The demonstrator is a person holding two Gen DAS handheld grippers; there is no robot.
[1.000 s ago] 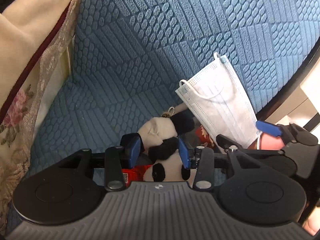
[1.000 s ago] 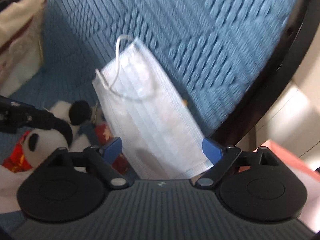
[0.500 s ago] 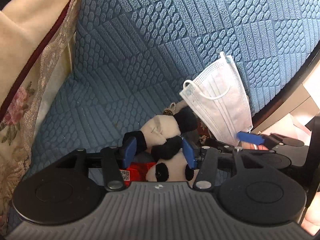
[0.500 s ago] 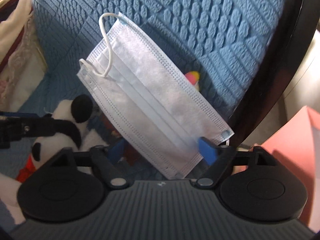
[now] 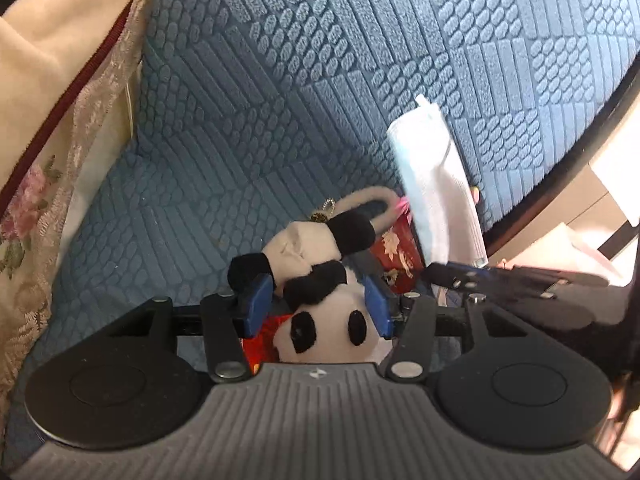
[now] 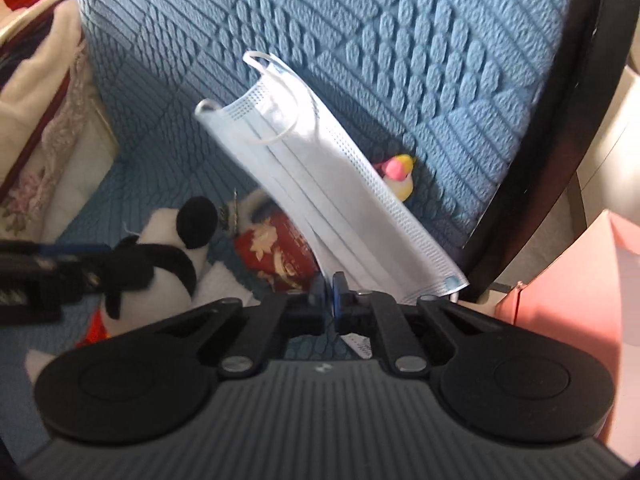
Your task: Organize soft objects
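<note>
Now, through the left wrist view: my left gripper [image 5: 316, 304] sits about half open around the panda [image 5: 320, 280], a blue pad at each side of its body; whether they squeeze it or merely flank it I cannot tell. The panda lies on the blue cushion [image 5: 280, 100] with a red pouch [image 5: 396, 248] just behind it. Compared with a second ago, the mask [image 5: 436, 196] to the right has narrowed from a broad flat sheet into a folded strip. Open cushion stretches ahead and to the left as far as the floral pillow [image 5: 36, 200]; to the right the cushion's dark edge [image 5: 560, 176] is near.

In the right wrist view my right gripper [image 6: 329, 290] has just been closing, and its jaws are now pinched together on the lower edge of the mask [image 6: 320, 184]. The mask stands up from the pads, folded lengthwise and tilted up to the left. I judge it secured and ready to carry. A small yellow-and-pink toy [image 6: 396, 176] lies on the cushion just behind the mask. To the right, the dark rim [image 6: 540, 152] and a pink box [image 6: 580, 280] crowd that side, so my free room is leftward and up.
</note>
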